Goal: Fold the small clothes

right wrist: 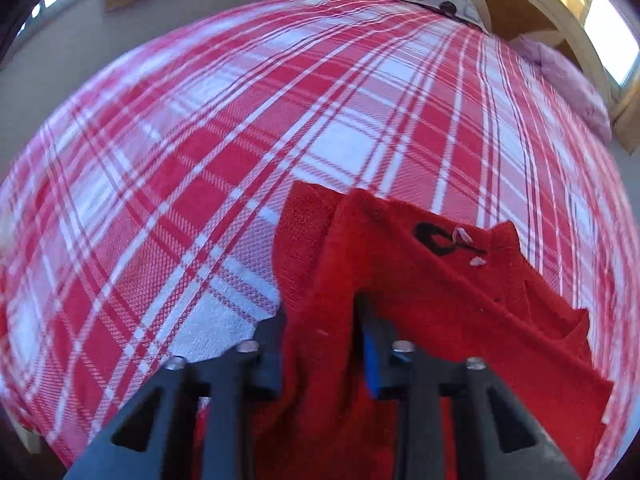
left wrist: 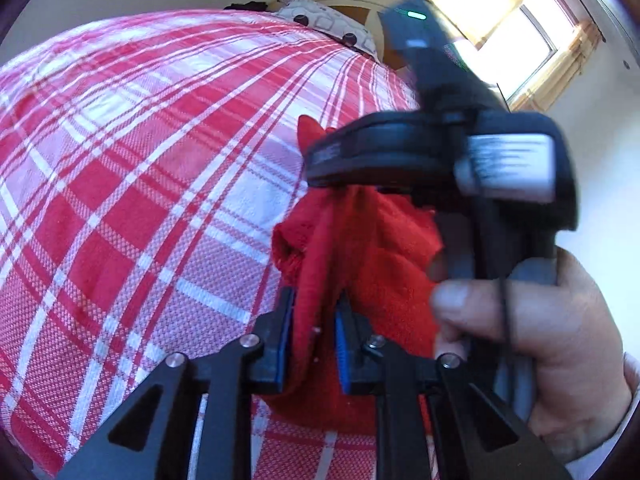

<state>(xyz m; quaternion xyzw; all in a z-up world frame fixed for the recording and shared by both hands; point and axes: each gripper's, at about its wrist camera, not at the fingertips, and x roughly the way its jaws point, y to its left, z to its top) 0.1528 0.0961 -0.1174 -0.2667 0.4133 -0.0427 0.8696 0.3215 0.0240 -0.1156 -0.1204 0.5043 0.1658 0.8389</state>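
A small red garment hangs bunched above the red-and-white plaid bed cover. My left gripper is shut on a fold of it between the blue pads. My right gripper shows in the left wrist view, close ahead and blurred, held by a hand, with red cloth under its tip. In the right wrist view my right gripper is shut on the same red garment, which drapes over the right finger and shows a black mark.
The plaid bed fills both views. A patterned pillow and a cream and wood headboard lie at the far end. A pale pink cloth lies at the bed's far right. A bright window is beyond.
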